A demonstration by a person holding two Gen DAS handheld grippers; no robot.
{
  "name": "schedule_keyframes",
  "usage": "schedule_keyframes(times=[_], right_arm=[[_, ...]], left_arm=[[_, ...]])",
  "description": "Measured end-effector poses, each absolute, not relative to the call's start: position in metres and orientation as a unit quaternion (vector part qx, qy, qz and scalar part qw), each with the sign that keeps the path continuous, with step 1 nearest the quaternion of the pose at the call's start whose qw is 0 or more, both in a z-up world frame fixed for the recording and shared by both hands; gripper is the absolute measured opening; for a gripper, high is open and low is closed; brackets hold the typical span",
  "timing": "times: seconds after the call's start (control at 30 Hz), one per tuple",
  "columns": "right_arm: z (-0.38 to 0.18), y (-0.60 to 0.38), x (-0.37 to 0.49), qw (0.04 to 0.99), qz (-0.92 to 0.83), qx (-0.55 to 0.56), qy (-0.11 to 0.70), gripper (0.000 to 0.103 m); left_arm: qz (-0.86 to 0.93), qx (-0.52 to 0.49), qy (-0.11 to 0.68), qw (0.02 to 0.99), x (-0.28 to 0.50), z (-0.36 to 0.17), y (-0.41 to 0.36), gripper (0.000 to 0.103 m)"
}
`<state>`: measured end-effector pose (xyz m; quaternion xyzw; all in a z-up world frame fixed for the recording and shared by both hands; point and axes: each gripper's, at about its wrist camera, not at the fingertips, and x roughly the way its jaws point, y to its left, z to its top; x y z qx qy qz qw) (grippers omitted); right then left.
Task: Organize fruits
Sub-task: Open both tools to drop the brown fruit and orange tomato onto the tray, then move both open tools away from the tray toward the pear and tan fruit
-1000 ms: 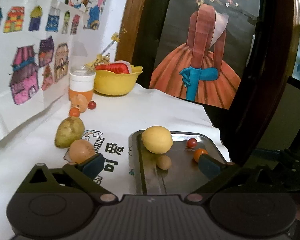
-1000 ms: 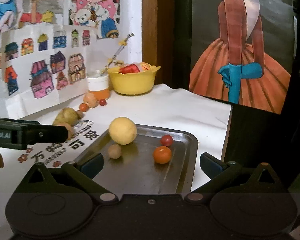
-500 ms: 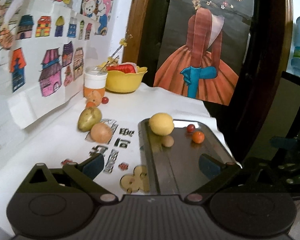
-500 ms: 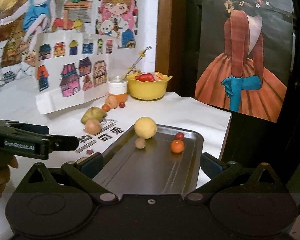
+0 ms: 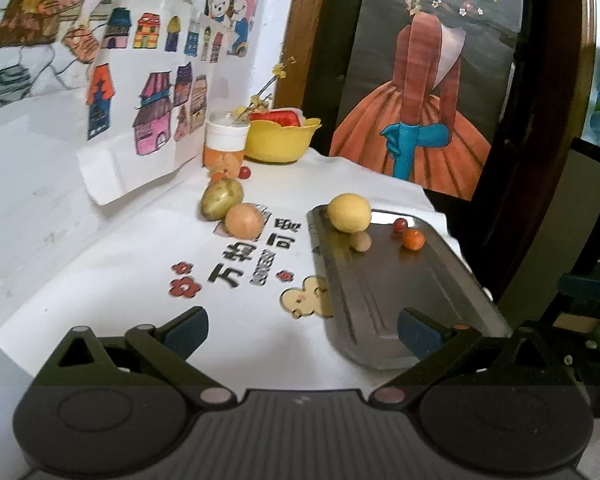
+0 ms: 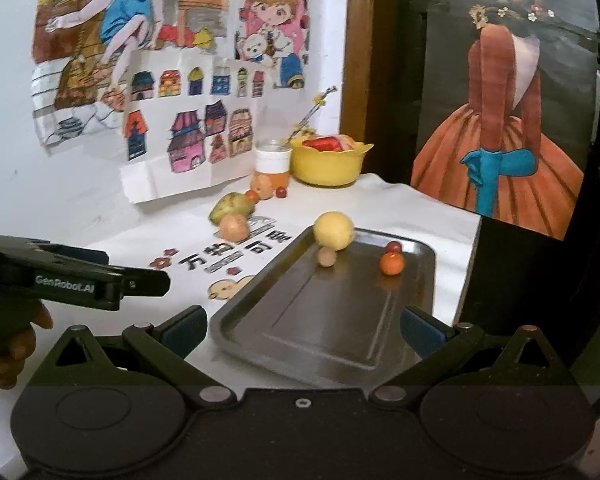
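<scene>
Now I am pulling both tongs back from the table, and the whole scene is shrinking away from me compared with a second ago, when my left gripper (image 5: 302, 330) was close over the fruit with its tips near the orange-brown fruit and the tray's rim. Its jaws are standing wide and holding nothing. My right gripper (image 6: 302, 330) is also hanging wide and empty over the near end of the metal tray (image 6: 340, 344), and it too is sitting further back than it was.

Nothing among the fruit is moving. On the tray the big yellow fruit (image 5: 349, 213) is resting at the far end with a small tan ball (image 5: 360, 240) touching or just beside it, and a small orange fruit (image 5: 413, 239) and a red cherry tomato (image 5: 400, 224) are lying close together nearer the right rim. Off the tray, on the white cloth (image 5: 140, 264), the green pear (image 5: 222, 203) and the orange-brown fruit (image 5: 243, 221) are lying side by side, with smaller pieces behind them by the white-capped jar (image 5: 226, 142) and the yellow bowl (image 5: 282, 142).

I am reading this retreat as a pause between picks: four pieces are in, the pear and its neighbour are waiting. I am judging the orange-brown fruit the likeliest next reach for my left tongs.
</scene>
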<state>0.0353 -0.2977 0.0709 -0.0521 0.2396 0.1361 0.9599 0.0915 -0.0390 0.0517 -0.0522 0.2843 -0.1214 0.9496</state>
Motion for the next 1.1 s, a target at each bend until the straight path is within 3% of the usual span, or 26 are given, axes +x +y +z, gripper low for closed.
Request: schedule_keyframes(times=[0.6, 1.1], right_arm=[[0.057, -0.25, 0.027, 0.942, 0.187, -0.053, 0.274, 0.102], [0.071, -0.215, 0.072, 0.934, 0.213, -0.1, 0.27, 0.102]], left_arm=[[-0.073, -0.043, 0.319, 0.944, 0.084, 0.038, 0.015, 0.103], [-0.048, -0.046, 0.327, 0.943, 0.118, 0.03, 0.049, 0.103]])
